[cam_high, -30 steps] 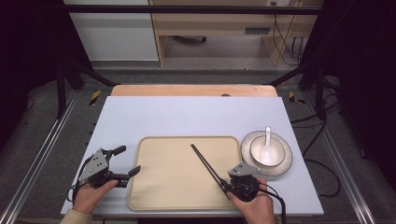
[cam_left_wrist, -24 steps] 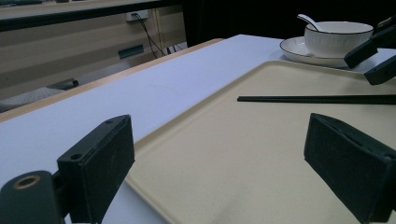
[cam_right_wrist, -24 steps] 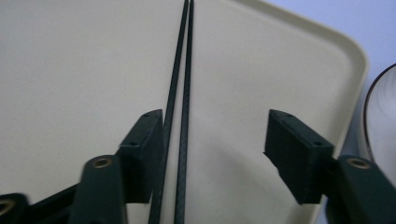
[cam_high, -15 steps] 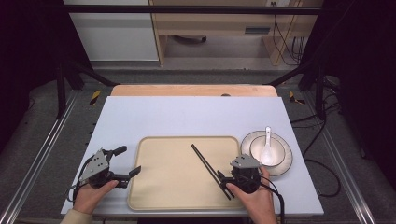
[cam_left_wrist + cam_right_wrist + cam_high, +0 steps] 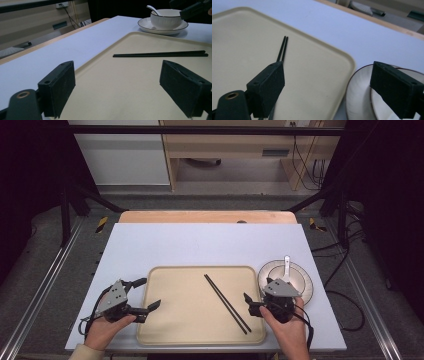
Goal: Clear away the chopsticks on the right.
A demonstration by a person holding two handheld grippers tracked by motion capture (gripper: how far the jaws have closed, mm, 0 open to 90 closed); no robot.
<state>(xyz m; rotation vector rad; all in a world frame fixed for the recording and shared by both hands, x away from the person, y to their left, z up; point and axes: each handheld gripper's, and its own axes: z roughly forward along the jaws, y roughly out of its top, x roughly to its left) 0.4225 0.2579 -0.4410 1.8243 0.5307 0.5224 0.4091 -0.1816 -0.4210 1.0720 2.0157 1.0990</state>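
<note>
A pair of black chopsticks (image 5: 227,303) (image 5: 160,54) (image 5: 282,48) lies diagonally on the beige tray (image 5: 185,325) (image 5: 120,82) (image 5: 249,47). My right gripper (image 5: 259,296) (image 5: 329,92) hovers open over the tray's right edge, one jaw above the chopsticks' near end, the other above the plate. Its jaws have just been opening and nothing is between them. My left gripper (image 5: 148,293) (image 5: 117,92) stands open over the tray's left edge and points across it. Its jaws have just been closing a little, with nothing between them.
A white plate (image 5: 303,281) (image 5: 150,27) (image 5: 358,92) with a white bowl (image 5: 166,18) and a spoon (image 5: 286,265) (image 5: 153,8) stands right of the tray, partly behind my right gripper. The light table (image 5: 200,245) ends at a wooden strip (image 5: 207,217) at the back.
My right gripper has let go of the chopsticks' near end, opened and moved right and up toward the plate. My left gripper has shifted right over the tray's edge.
</note>
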